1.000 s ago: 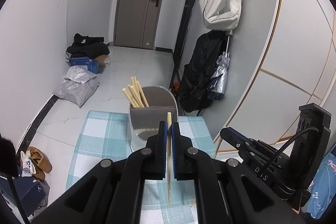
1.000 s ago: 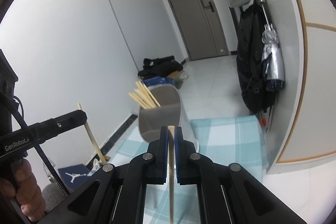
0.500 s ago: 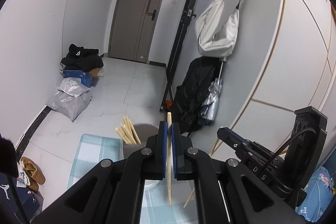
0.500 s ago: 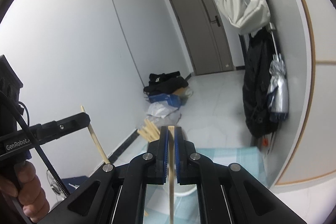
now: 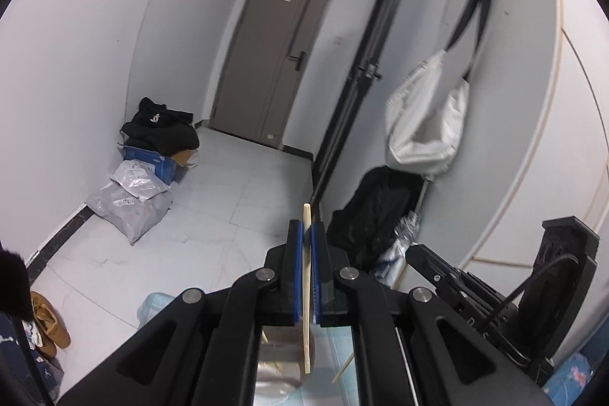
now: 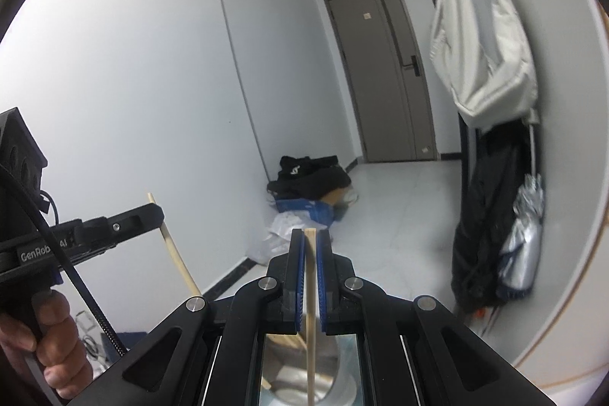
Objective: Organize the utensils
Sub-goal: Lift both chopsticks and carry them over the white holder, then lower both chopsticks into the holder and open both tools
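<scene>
I have one pale wooden chopstick (image 5: 306, 276) pinched upright between the blue-padded fingers (image 5: 296, 276) of the left gripper (image 5: 305, 234), its blunt top poking just above the pads and its lower end hanging in front of the shiny metal utensil holder (image 5: 278, 364). In that holder, glimpsed between the black gripper arms, a few more wooden sticks lean, and it stands on a light blue checked cloth (image 5: 156, 303) over the counter.

The right gripper (image 6: 311, 238) pinches a second pale wooden chopstick (image 6: 311, 299) the same way, fingers (image 6: 322, 276) pressed against its sides, the stick running straight down over the mouth of the metal holder (image 6: 304, 379) below.

From the right wrist view I see the left gripper's black body (image 6: 95, 234) at the left edge, its chopstick (image 6: 175, 253) slanting down beneath the fingers, and a hand (image 6: 45, 341) wrapped around the handle. From the left wrist view the right gripper's body (image 5: 495, 292) sits low at the right.

Beyond lie a white tiled floor (image 5: 213, 227), a grey-brown door (image 5: 274, 63), black clothing piled on a blue cardboard box (image 5: 152, 162), grey plastic mail bags (image 5: 129, 200), a white cloth bag (image 5: 426, 124) hanging on the wall, and brown shoes (image 5: 49, 322).
</scene>
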A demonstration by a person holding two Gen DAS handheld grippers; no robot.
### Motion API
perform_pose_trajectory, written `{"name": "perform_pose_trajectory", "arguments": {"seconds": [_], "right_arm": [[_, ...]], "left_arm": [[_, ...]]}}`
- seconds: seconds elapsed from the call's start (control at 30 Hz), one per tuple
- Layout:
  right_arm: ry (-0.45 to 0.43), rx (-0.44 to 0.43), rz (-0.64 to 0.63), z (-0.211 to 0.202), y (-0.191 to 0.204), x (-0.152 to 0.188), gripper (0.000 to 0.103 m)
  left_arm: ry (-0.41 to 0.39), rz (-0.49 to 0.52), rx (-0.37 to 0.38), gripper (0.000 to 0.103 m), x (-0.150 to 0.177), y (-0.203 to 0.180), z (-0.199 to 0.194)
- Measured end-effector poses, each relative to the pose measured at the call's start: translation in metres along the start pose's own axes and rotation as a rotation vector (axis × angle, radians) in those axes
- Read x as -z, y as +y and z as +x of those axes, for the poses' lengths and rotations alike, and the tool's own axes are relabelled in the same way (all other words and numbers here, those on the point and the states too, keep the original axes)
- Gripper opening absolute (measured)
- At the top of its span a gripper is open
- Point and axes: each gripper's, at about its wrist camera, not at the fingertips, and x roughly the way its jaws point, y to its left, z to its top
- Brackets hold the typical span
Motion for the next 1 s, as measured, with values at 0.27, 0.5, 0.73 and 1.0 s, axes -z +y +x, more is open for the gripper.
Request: {"name": "perform_pose_trajectory", "arguments": {"seconds": [0.27,0.5,0.73,1.0], "right_arm": [[-0.016,-0.008,-0.017,0.046,-0.007,-0.010,0.005],[0.004,-0.047,-0.060,0.086,-0.001,-0.007,0.005],[0.047,-0.091,-0.133,0.108,0.001,0.006,0.005],[0.075,-0.113,-0.229,0.110,0.003,0.024,0.005]], "left_arm": [[0.019,-0.067,-0.061,0.001,0.004,0.026,0.040],[0.048,-0.142,-0.057,0.001,0.013,0.052,0.062],[0.056,-0.150,-0.032,0.001,0.022,0.055,0.073],[0.081,-0.155,-0.008,0.001,0.036,0.053,0.082]]}}
